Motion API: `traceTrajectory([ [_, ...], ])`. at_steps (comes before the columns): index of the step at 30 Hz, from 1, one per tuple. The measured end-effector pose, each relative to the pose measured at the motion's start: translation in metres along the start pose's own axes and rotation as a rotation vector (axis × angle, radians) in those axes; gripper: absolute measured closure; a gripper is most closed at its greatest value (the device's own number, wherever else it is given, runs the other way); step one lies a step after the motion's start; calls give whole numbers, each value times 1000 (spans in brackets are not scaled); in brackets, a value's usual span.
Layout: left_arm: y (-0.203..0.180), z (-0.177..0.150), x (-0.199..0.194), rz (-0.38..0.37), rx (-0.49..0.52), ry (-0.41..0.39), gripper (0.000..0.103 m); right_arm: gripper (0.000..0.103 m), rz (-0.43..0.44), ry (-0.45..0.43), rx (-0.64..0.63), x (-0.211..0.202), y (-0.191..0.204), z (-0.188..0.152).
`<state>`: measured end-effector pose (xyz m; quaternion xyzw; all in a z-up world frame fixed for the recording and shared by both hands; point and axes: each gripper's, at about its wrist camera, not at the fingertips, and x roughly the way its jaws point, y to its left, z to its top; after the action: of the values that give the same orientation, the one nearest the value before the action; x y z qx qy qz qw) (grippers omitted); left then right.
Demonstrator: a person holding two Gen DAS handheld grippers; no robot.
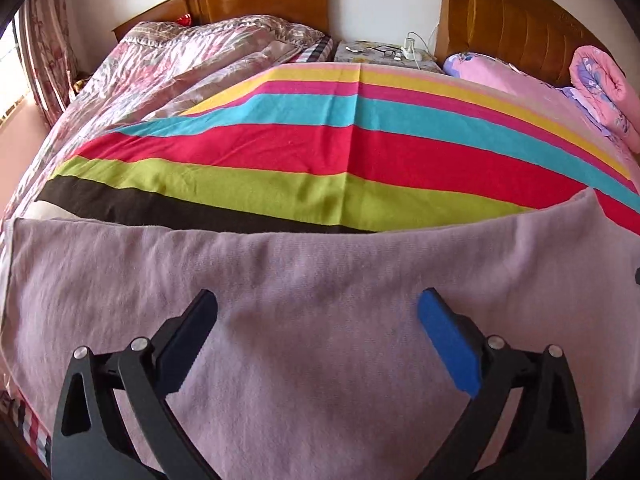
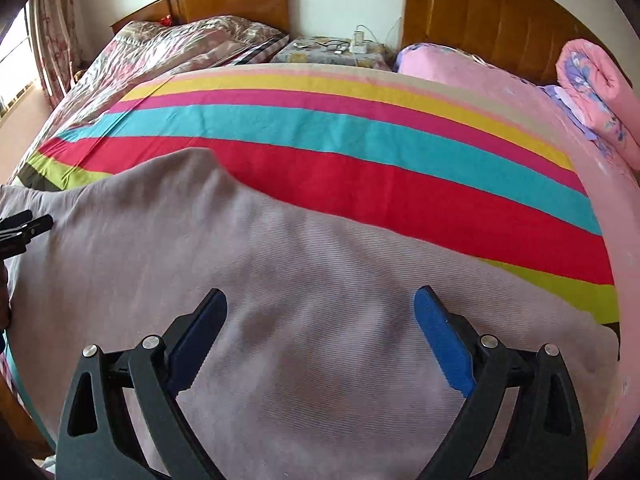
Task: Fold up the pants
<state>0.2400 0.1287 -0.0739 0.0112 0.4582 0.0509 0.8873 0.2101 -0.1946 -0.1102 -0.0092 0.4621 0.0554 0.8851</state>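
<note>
Pants (image 1: 320, 340), pale lilac, lie spread flat across the lower frame on a striped blanket (image 1: 320, 152) covering the bed, seemingly unfolded, so folding looks barely begun. Left gripper (image 1: 318, 312) and right gripper (image 2: 320, 308) hover above, fingers wide, holding nothing. Wooden headboards (image 1: 260, 4) and a nightstand (image 1: 384, 54) sit at upper frame.

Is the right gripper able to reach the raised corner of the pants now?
Probably yes. The right gripper is open above the pants, and the raised corner lies ahead to its left on the striped sheet. Nothing stands between them; the left gripper is off to the side.
</note>
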Motion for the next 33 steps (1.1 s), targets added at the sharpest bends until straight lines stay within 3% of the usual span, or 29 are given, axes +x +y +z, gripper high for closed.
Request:
traceTrajectory([
  [2, -22, 2, -30, -108, 23, -80, 4, 12, 70, -22, 24, -9, -14, -7],
  [5, -87, -1, -49, -319, 168, -115, 4, 12, -20, 11, -26, -5, -23, -21],
  [6, -111, -5, -48, -320, 244, -115, 3, 12, -11, 14, -22, -4, -28, -25],
  [7, -133, -11, -42, -273, 319, -114, 3, 12, 6, 17, -6, -3, -35, -26],
  [9, -154, -22, -22, -205, 389, -83, 3, 11, -14, 11, 24, -6, -49, -29],
  [11, -144, -20, -8, -255, 319, -35, 1, 11, -27, 6, 43, -5, -61, -30],
  [14, -129, -15, 5, -295, 240, -4, 1, 11, 43, -35, 88, -9, -76, -35],
  [19, -141, -20, -1, -172, 260, -40, 1, 11, 49, -48, 100, -11, -79, -36],
  [20, -143, -20, -7, -112, 266, -68, 2, 11, 31, -48, 125, -13, -79, -35],
  [22, -147, -25, -29, -87, 308, -131, 1, 11, -95, -24, 171, -23, -67, -33],
  [24, -142, -30, -42, -65, 320, -176, 1, 11, -47, -56, 132, -36, -33, -30],
  [27, -107, -36, -41, -92, 250, -135, 1, 11, 96, -66, -78, -42, 39, -34],
  [29, -74, -42, -30, -72, 148, -56, 1, 11, 78, -75, -229, -37, 75, -42],
  [31, -36, -48, -27, -144, 54, -6, 2, 11, 22, -20, -269, -23, 85, -49],
  [33, 1, -51, -38, -157, -24, -51, 2, 11, 43, -1, -201, -21, 72, -49],
])
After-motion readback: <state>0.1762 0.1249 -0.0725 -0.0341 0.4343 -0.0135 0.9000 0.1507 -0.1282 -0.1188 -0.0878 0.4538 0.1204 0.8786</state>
